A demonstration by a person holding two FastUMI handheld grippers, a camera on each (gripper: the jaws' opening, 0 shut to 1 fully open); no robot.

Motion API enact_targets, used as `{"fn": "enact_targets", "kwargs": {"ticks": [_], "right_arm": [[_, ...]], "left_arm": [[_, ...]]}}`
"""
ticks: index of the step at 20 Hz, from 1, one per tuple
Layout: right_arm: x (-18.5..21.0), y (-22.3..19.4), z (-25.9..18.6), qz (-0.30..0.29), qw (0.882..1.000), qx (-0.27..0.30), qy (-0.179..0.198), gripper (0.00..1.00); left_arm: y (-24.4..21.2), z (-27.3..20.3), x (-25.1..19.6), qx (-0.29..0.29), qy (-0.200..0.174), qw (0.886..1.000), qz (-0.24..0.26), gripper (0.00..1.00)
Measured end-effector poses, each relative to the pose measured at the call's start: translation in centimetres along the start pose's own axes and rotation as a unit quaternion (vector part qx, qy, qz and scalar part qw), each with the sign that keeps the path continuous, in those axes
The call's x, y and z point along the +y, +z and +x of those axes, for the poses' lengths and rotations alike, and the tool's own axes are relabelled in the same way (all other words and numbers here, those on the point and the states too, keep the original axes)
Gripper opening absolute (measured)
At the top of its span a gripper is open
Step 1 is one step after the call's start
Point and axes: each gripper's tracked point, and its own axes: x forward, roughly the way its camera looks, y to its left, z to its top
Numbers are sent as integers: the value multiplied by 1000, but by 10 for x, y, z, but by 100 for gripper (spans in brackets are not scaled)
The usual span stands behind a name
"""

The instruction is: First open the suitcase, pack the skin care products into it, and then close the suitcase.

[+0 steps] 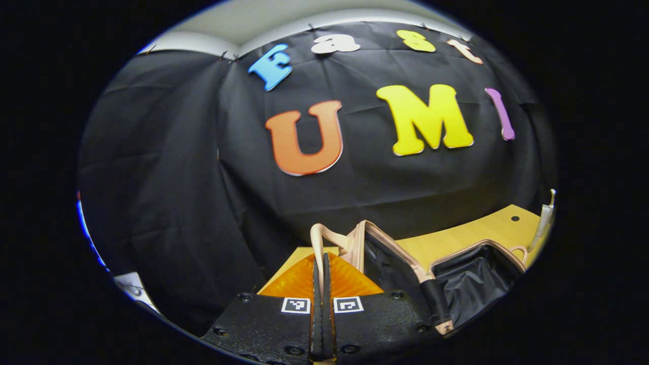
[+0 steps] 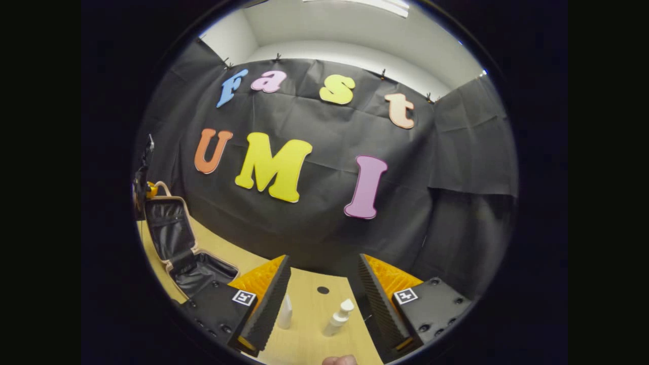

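**Lid held up, bottles waiting**

At the left edge of the right gripper view stands the suitcase point(image 2: 180, 248), open: its lid rises upright with the dark lining facing the camera, and the lower half lies on the wooden table point(image 2: 218, 248) with its cavity exposed. Just above the lid's top corner, at far left, a dark shape that I take for the left gripper point(image 2: 143, 180) sits by the looped handle point(image 2: 161, 186). That would explain why the lid stays vertical rather than dropping either way.

Moving right, at the bottom centre of that view, the right gripper point(image 2: 322, 284) is released, its fingers spread wide. Between them, farther off on the table, stand two white skin care bottles: a slim capped bottle point(image 2: 285, 312) on the left and a pump bottle point(image 2: 338, 318), tilted, on the right. The wide spread looks like preparation to take one.

Low in the centre of the left gripper view, the left gripper point(image 1: 321, 276) is clenched, with the pale handle strap point(image 1: 317, 243) rising from between its fingers. To the right, the lid edge point(image 1: 385, 243) and the lined interior point(image 1: 471, 284) show.

Opening seems done; packing has not begun.
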Motion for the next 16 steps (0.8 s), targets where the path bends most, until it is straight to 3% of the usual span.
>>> {"fn": "enact_targets", "kwargs": {"ticks": [3, 6, 9, 11, 12, 13, 14, 16], "right_arm": [[12, 4, 3, 3, 1000, 6, 8, 80], [23, -2, 7, -3, 1000, 22, 18, 80], [32, -5, 7, -19, 999, 29, 29, 80], [36, -4, 6, -25, 999, 26, 38, 80], [35, -5, 6, -22, 999, 26, 38, 80], [34, -7, 5, -14, 999, 27, 39, 80], [32, -9, 5, -7, 999, 29, 37, 80], [25, -18, 4, 8, 999, 34, 32, 80]], "left_arm": [[-67, 30, 12, 67, -2, 993, -97, 3], [-137, 55, 8, 140, -11, 971, -196, 3], [-163, 68, -9, 184, -26, 955, -232, 3], [-165, 71, -10, 184, -18, 951, -246, 7], [-164, 68, -2, 191, 1, 953, -234, 17], [-164, 67, 5, 198, 11, 957, -214, 11], [-161, 61, 12, 201, 24, 961, -189, 22], [-136, 51, 15, 182, 48, 971, -149, 54]]}}
